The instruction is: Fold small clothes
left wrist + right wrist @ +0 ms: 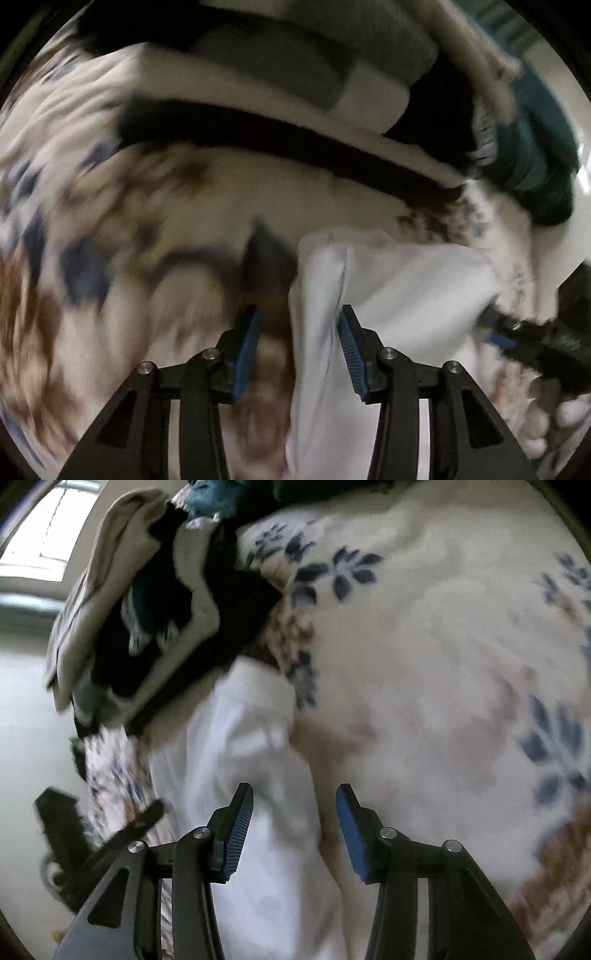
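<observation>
A small white garment (pixel 388 288) lies on a flower-patterned bedspread (pixel 110 229). My left gripper (pixel 300 325) is open, its blue pads on either side of the garment's left edge, just above it. In the right wrist view the same white garment (pixel 236 760) runs down the middle-left. My right gripper (pixel 293 805) is open over the garment's right edge and the bedspread (pixel 443 664). The right gripper also shows at the right edge of the left wrist view (pixel 517 332), held by a hand. Both views are motion-blurred.
A stack of folded clothes in grey, white, black and teal (pixel 332 74) sits behind the garment; it shows in the right wrist view (pixel 155 609) at upper left. Pale floor (pixel 29 720) lies beyond the bed edge on the left.
</observation>
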`<state>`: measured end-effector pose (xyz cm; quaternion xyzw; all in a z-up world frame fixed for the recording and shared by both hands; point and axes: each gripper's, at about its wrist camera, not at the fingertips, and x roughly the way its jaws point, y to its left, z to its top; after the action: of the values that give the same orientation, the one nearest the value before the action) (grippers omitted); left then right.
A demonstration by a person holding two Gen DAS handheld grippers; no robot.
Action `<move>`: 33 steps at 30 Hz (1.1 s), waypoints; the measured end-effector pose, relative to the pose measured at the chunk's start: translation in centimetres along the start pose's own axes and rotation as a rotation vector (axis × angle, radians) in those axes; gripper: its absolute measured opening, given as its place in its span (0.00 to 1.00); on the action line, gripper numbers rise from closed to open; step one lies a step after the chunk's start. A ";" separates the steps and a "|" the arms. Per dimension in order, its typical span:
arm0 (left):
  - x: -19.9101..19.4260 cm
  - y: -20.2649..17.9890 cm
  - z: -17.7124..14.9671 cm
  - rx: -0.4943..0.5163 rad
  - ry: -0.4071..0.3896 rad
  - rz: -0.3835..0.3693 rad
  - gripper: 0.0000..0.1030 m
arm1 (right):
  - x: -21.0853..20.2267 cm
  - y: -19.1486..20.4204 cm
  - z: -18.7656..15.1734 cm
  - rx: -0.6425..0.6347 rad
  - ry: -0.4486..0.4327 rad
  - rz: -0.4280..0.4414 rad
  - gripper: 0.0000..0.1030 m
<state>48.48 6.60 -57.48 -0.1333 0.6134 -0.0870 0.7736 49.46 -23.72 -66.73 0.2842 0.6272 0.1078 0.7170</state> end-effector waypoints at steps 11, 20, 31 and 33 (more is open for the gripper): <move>-1.0 1.2 1.8 -0.018 -0.028 -0.097 0.47 | 0.0 -1.5 4.4 -0.016 0.043 0.065 0.50; 0.7 -0.2 3.5 0.111 -0.032 -0.179 0.40 | 3.8 -0.5 4.9 0.018 0.098 0.150 0.51; -2.7 -1.5 3.0 0.203 -0.132 -0.210 0.07 | 1.3 5.3 3.7 -0.072 0.011 0.082 0.08; -4.3 -1.6 2.7 0.220 -0.156 -0.217 0.07 | 0.2 6.1 3.0 -0.085 -0.012 0.085 0.07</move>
<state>50.18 6.59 -52.39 -0.1196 0.5202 -0.2258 0.8149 53.60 -19.50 -63.43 0.2807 0.6053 0.1632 0.7268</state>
